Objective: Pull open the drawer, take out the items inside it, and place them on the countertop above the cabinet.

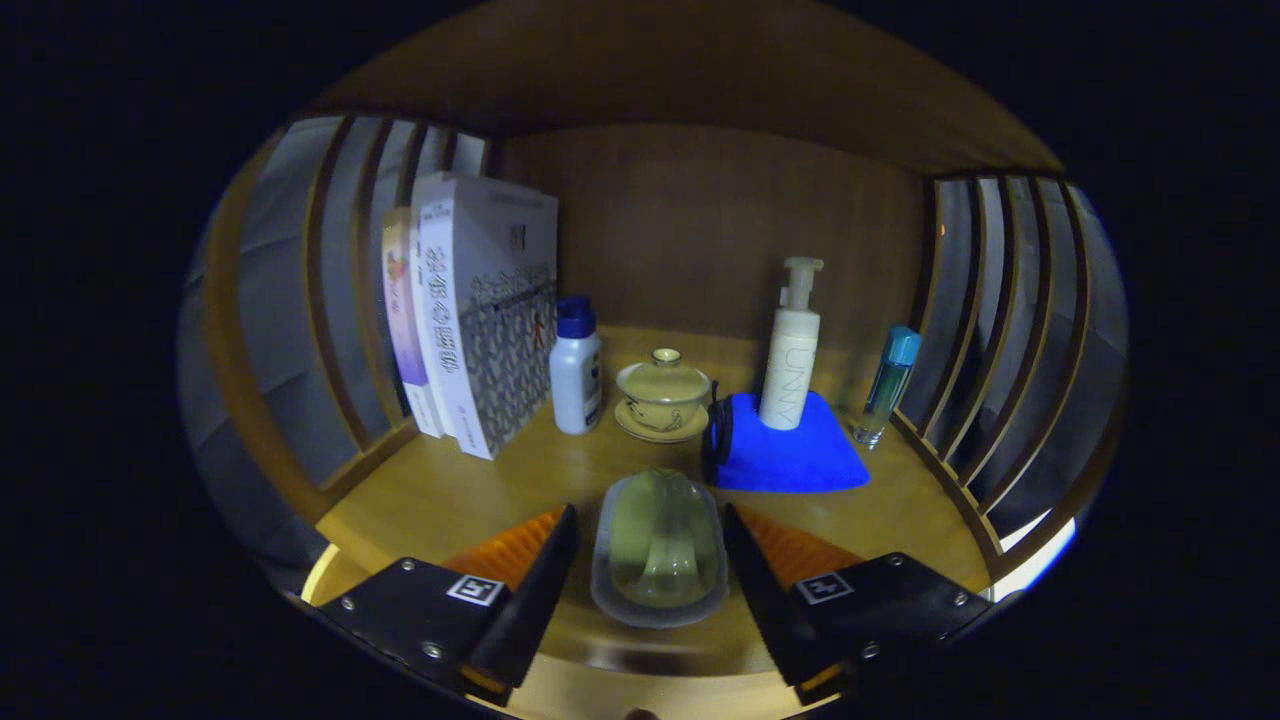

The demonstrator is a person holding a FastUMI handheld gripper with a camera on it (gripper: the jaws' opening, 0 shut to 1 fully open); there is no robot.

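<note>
Several things share the warm brown wooden countertop, boxed in by slatted side walls. Largest are the white upright books leaning at the left. Next comes the flat blue cloth, bearing a tall cream pump bottle. Then a white plastic bottle with a blue cap, a pale ceramic lidded cup on its saucer, and a slim clear bottle with a teal cap at the right.

Our own piece is the translucent greenish oval soap dish, sitting between the fingers of our gripper, low over the front of the counter. We cannot tell whether it rests on the wood or hangs in our hold. The jaws stand spread to about its width; whether both press its sides we cannot tell.

We judge it light, rigid and smooth, likely slippery plastic. Holding across the narrow sides, near the middle, looks soundest; a gentle squeeze should do.
</note>
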